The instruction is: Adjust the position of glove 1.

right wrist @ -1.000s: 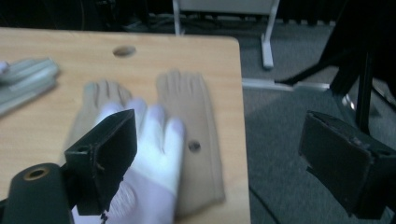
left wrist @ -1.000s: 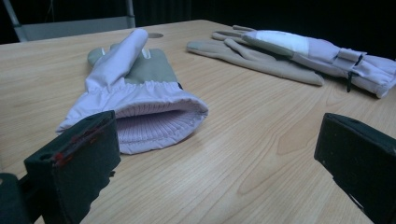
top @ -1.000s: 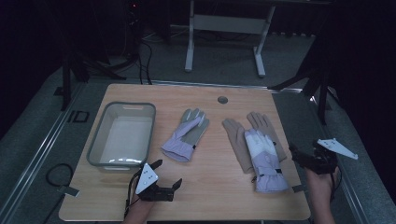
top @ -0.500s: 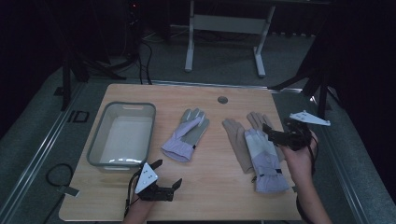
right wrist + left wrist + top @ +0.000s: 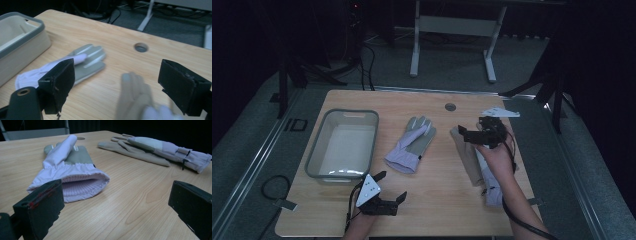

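Observation:
A lavender glove with a grey palm (image 5: 412, 145) lies flat mid-table, its cuff toward my left gripper (image 5: 72, 170). At the right, a beige glove (image 5: 467, 155) lies with a second lavender glove (image 5: 492, 187) partly on top (image 5: 170, 150). My right gripper (image 5: 471, 127) hovers open over the fingers of that pair; the beige fingertips (image 5: 135, 95) appear blurred below its jaws (image 5: 117, 77). My left gripper (image 5: 390, 186) rests open near the front edge, empty (image 5: 115, 195), pointing at the middle glove's cuff.
A grey-rimmed tray (image 5: 317, 150) stands empty at the left (image 5: 22, 27). A round cable hole (image 5: 450, 107) sits near the table's far edge (image 5: 141, 47). A desk frame (image 5: 452, 30) stands on the floor beyond.
My right gripper moved from the table's right edge forward and left, now above the fingers of the right-hand gloves. The left gripper and gloves stayed still.

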`<state>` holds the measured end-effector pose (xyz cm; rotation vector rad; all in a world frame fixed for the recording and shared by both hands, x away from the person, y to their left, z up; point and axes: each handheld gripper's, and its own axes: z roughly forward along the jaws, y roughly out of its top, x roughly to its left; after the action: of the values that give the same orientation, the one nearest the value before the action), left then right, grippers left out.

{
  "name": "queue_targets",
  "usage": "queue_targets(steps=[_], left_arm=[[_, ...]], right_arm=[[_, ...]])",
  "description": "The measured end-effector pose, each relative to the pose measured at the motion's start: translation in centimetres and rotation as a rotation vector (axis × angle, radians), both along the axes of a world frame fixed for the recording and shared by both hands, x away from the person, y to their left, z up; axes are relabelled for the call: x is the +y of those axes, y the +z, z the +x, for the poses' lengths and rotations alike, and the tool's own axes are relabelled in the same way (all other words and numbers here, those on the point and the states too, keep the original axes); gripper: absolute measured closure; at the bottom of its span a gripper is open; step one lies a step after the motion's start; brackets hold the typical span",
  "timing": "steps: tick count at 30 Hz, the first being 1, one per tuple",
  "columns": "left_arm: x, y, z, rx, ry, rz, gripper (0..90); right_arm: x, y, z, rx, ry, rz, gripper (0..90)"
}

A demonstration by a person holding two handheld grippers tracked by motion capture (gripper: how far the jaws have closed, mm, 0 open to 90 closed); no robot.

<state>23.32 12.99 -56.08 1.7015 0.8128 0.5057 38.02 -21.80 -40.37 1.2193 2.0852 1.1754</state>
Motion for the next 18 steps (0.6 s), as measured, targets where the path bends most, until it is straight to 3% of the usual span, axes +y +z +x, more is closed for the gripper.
queue_targets(steps=[8, 18], left_arm=[[0.0, 0.0, 0.0, 0.0, -0.005, 0.006, 0.2], [0.1, 0.0, 0.1, 0.003, -0.006, -0.009, 0.2]], right_arm=[[5.0, -2.3, 1.8, 0.067, 0.104, -0.013, 15.0], [10.6, -6.4, 3.3, 0.128, 0.19, -0.079, 27.9]])
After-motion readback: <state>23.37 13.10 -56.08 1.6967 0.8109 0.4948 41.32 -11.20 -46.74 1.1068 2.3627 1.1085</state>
